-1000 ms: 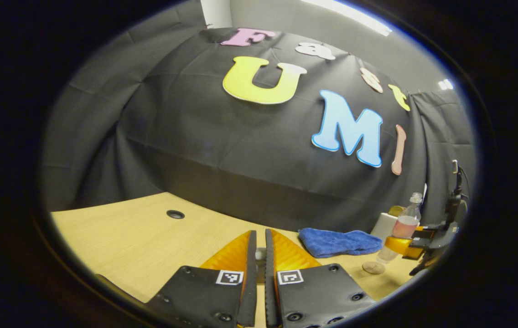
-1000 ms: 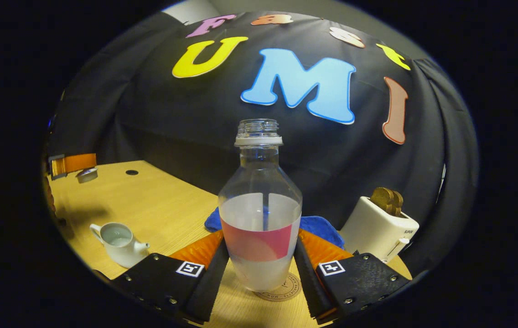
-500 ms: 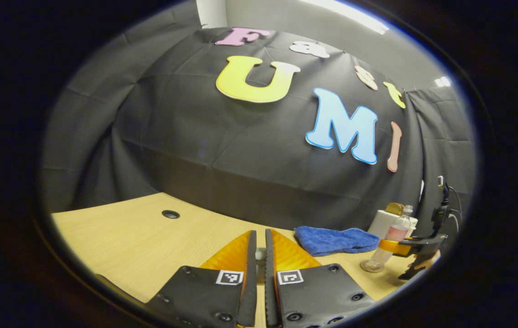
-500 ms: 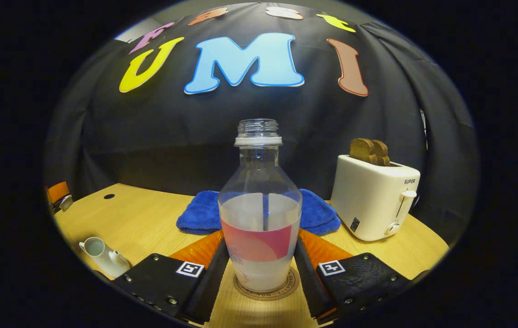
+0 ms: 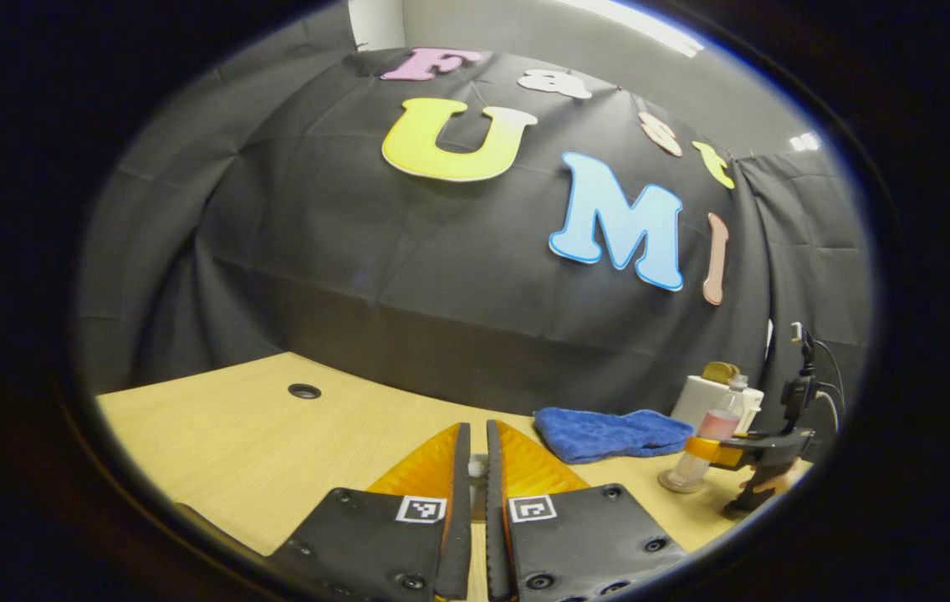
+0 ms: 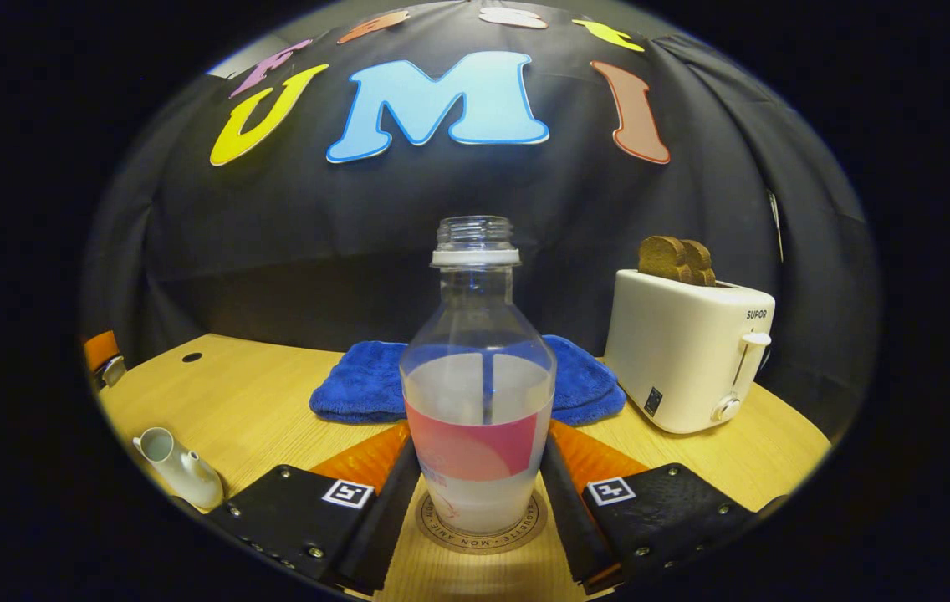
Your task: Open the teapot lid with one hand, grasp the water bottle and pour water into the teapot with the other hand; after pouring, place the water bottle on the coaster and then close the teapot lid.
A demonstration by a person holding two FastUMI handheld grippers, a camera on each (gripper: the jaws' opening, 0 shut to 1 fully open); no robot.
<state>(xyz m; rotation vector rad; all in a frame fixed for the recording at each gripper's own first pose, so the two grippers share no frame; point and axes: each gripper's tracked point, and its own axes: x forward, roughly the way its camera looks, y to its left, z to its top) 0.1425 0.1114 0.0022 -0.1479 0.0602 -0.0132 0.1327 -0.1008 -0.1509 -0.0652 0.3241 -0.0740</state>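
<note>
Water is filling the lower half of the clear plastic bottle with the pink label band (image 6: pixel 476 393), which is standing upright on the round brown coaster (image 6: pixel 479 525) with its cap off. Both fingers of the right gripper (image 6: pixel 477 468) are pressing on the bottle's sides at label height. Behind the bottle, a folded blue towel (image 6: pixel 358 385) is lying on the light wooden counter (image 6: pixel 274 401). Right of the bottle and farther back, a white toaster (image 6: pixel 688 351) is carrying two brown slices of toast (image 6: pixel 677 257) in its slots. Far left of the bottle, near the counter's front edge, the small white ceramic teapot (image 6: pixel 178 468) is sitting with its top uncovered. Beyond it, at the far left, part of the other gripper is holding a small grey piece that may be the lid; it is too small to tell.

In the left gripper view, the left gripper (image 5: pixel 477 481) is hanging over the counter with its fingers nearly together, something small and pale sitting between them; whether they are pressing on it cannot be told. The bottle is standing far to the right there, past the towel.
</note>
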